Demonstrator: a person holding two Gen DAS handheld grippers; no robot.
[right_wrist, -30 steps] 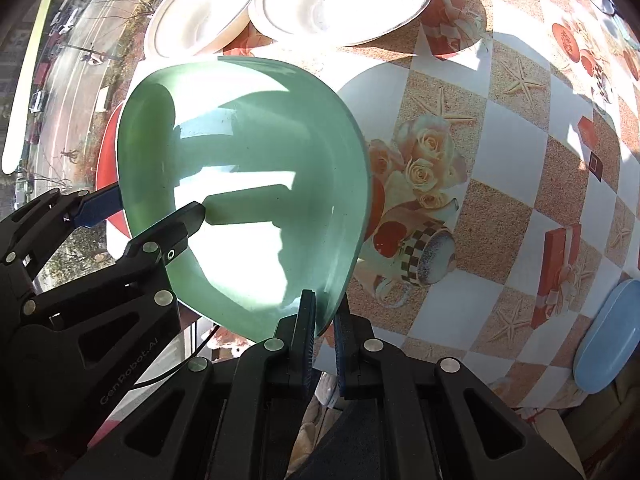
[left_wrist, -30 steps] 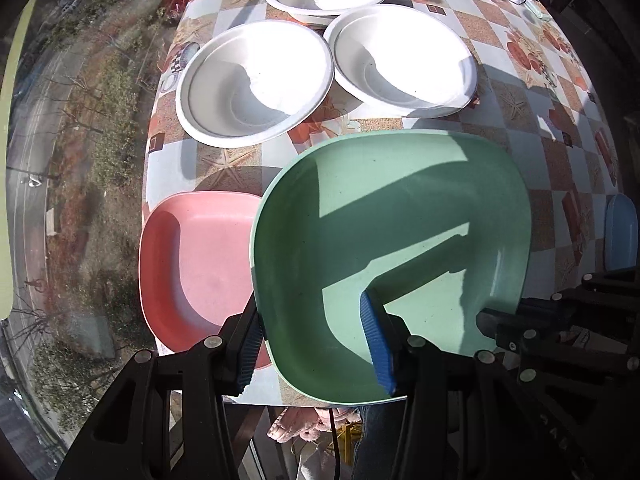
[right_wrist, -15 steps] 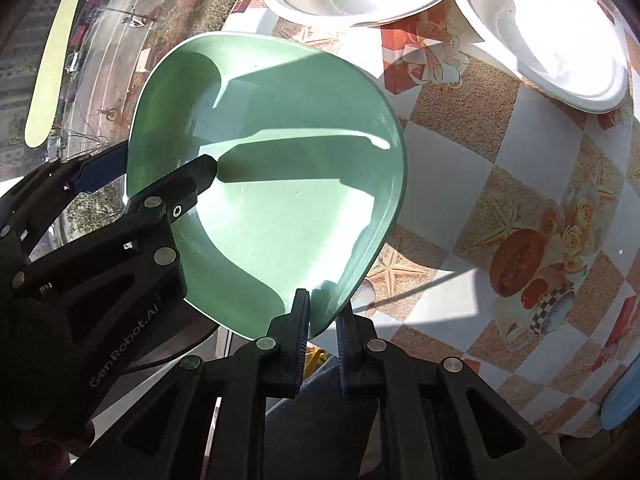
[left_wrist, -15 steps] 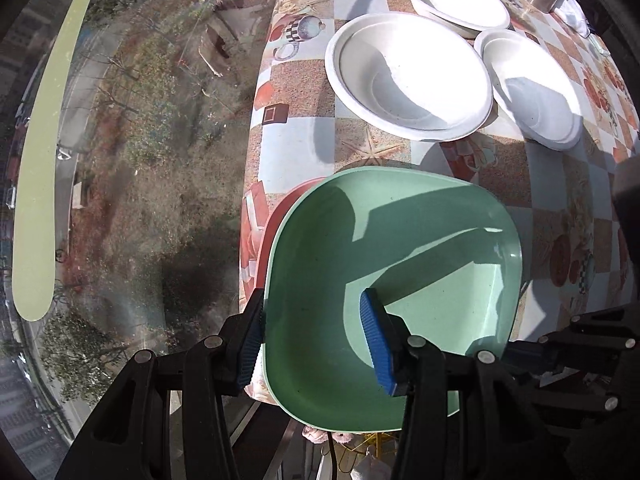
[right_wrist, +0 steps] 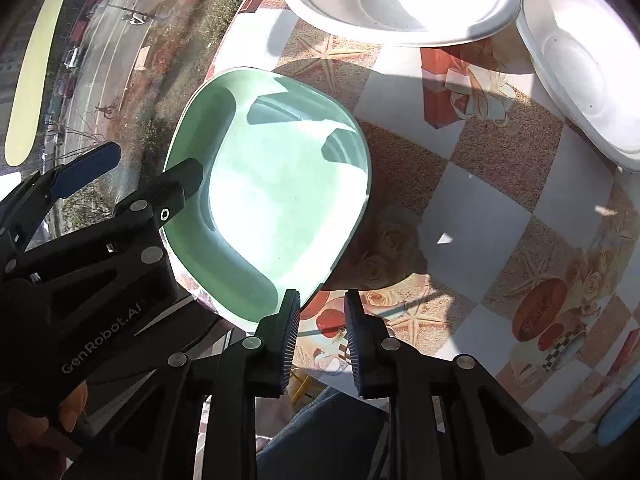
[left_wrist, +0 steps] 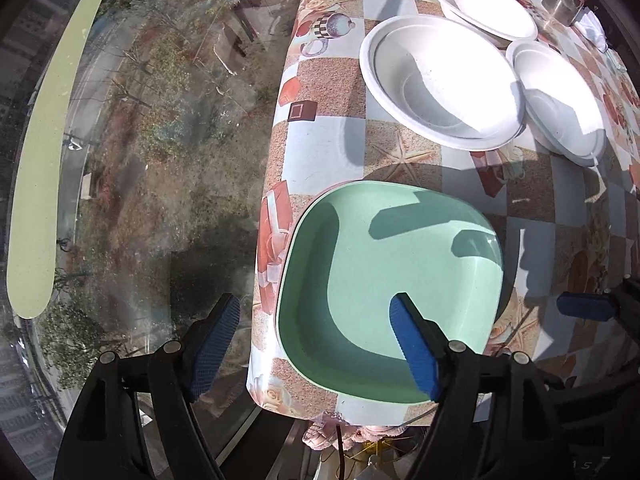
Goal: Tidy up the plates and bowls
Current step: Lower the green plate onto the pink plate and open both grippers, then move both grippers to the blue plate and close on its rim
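A green square plate [left_wrist: 400,276] lies at the table's near left corner, also in the right wrist view [right_wrist: 276,200]; the pink plate it moved over is hidden. My left gripper [left_wrist: 316,344] is open, one finger off the table's edge, the other over the plate's near rim. It also shows in the right wrist view [right_wrist: 132,172]. My right gripper [right_wrist: 320,328] is open and empty just off the plate's near right rim. Three white bowls [left_wrist: 440,80] [left_wrist: 560,100] [left_wrist: 484,8] sit behind.
The table [left_wrist: 320,140] has a checkered patterned cloth; its left edge drops beside a window. A blue plate [right_wrist: 620,416] lies at the near right edge. A metal cup [left_wrist: 564,4] stands at the far back.
Both grippers carried the green plate left over the pink plate, set it down and let go. Both now stand open.
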